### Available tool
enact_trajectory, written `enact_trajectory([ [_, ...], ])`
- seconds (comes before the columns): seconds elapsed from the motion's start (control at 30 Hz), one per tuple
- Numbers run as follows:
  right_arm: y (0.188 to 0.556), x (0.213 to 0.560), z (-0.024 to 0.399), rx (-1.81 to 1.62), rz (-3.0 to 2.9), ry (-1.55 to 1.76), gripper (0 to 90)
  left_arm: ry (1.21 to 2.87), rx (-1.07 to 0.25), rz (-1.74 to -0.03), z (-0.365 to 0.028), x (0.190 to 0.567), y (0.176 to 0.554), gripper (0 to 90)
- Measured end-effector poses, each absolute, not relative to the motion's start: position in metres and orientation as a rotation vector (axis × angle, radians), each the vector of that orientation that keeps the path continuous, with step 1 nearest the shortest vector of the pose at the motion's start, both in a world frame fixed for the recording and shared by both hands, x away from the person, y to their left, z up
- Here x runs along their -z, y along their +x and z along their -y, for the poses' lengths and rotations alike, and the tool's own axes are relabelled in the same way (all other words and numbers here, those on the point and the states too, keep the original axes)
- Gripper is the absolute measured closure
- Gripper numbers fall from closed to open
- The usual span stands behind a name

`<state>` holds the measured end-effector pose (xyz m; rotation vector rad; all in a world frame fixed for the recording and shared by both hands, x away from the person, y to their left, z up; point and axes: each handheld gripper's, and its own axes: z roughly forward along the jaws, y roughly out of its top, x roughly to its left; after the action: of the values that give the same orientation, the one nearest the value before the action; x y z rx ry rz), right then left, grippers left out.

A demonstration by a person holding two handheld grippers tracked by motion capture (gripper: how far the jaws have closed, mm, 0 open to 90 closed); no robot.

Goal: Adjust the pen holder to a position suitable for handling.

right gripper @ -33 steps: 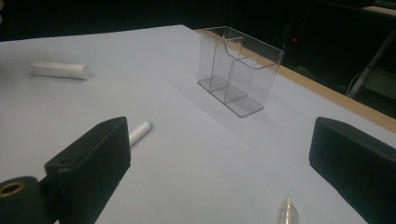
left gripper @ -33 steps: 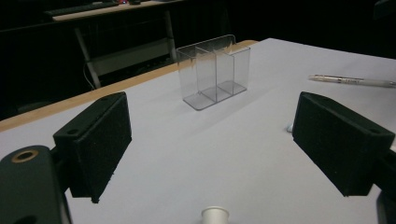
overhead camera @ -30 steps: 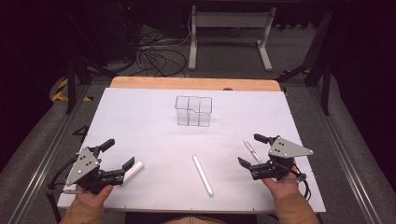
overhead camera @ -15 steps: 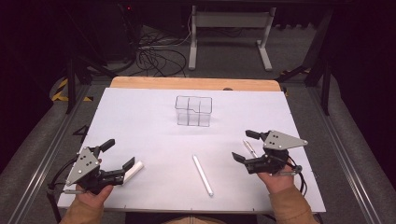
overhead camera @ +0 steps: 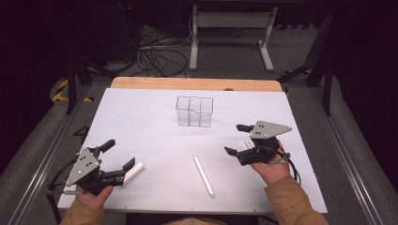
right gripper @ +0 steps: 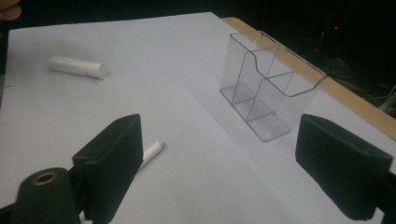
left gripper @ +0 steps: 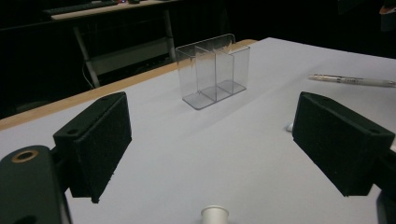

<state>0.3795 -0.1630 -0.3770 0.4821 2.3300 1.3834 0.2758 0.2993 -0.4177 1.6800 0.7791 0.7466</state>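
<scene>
My right gripper [overhead camera: 237, 139] (wide open, empty, jaws just narrowing) could nudge the pen [overhead camera: 203, 176] rolling off the worktop [overhead camera: 141, 112].

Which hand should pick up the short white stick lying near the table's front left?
Left. The left tongs stand open right beside the short white stick, its end showing just below them in the left gripper view. The right tongs hover across the table.

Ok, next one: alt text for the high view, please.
Two hand-held grippers, left gripper and right gripper, hover open over a white table. A clear divided holder stands mid-table; a white pen lies between the grippers, and a short white tube lies by the left jaws.
</scene>
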Motion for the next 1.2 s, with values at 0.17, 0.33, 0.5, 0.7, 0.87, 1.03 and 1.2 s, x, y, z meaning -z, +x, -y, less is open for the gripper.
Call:
enact_trajectory([
  [0.17, 0.389, 0.372, 0.155, -1.374, -2.358, 0.484, 16.4, 1.677, -0.75, -0.78, -0.299, 0.418, 0.276, 12.6],
  [0.33, 0.399, 0.366, 0.148, -1.385, -2.378, 0.478, 16.6, 1.677, -0.746, -0.781, -0.3, 0.418, 0.276, 12.6],
  [0.5, 0.406, 0.364, 0.141, -1.36, -2.389, 0.479, 17.0, 1.678, -0.747, -0.78, -0.3, 0.417, 0.276, 12.6],
  [0.7, 0.413, 0.362, 0.133, -1.322, -2.395, 0.476, 18.1, 1.678, -0.746, -0.78, -0.3, 0.418, 0.276, 12.6],
  [0.87, 0.418, 0.359, 0.13, -1.307, -2.396, 0.462, 19.6, 1.681, -0.744, -0.779, -0.3, 0.418, 0.276, 12.6],
  [1.03, 0.423, 0.357, 0.124, -1.268, -2.391, 0.413, 22.2, 1.682, -0.742, -0.778, -0.3, 0.418, 0.276, 12.7],
  [1.2, 0.431, 0.357, 0.123, -1.284, -2.395, 0.43, 23.6, 1.681, -0.741, -0.779, -0.3, 0.418, 0.276, 12.7],
])
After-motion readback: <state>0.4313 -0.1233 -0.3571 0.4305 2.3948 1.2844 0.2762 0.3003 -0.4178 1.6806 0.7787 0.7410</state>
